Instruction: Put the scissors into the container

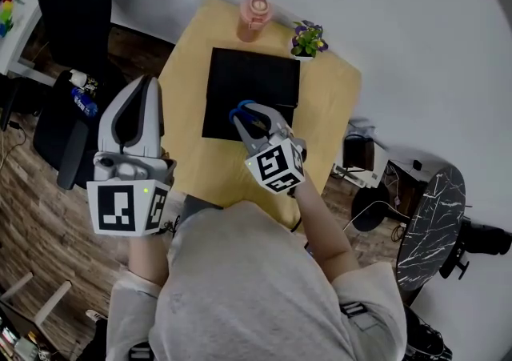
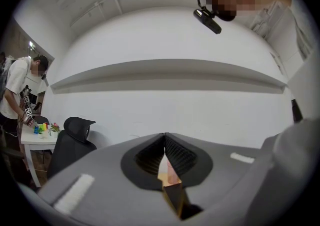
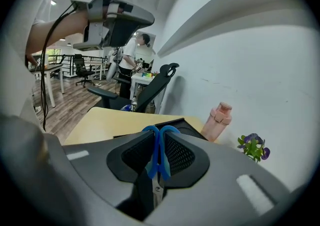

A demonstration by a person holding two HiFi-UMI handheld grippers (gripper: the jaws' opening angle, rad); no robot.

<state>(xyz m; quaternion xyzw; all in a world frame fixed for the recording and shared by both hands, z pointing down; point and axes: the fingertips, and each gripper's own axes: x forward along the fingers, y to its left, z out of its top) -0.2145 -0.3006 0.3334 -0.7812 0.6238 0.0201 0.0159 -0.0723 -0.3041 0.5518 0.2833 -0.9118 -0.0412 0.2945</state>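
Observation:
Scissors with blue handles (image 1: pixel 242 114) are clamped in my right gripper (image 1: pixel 258 121), which hovers over the near edge of the black square container (image 1: pixel 240 79) on the yellow table (image 1: pixel 328 103). In the right gripper view the blue handles (image 3: pixel 158 151) stick up between the shut jaws of that gripper (image 3: pixel 159 137), blades pointing back toward the camera, and the container (image 3: pixel 176 124) lies just beyond. My left gripper (image 1: pixel 147 86) is raised off the table's left side, shut and holding nothing. In its own view the left gripper (image 2: pixel 164 137) faces a white wall.
A pink bottle (image 1: pixel 254 17) and a small potted plant (image 1: pixel 307 39) stand at the table's far edge behind the container. A black office chair (image 1: pixel 72 7) stands to the left, and a dark marbled stool (image 1: pixel 432 215) to the right. A person (image 2: pixel 17 94) stands at a far white desk.

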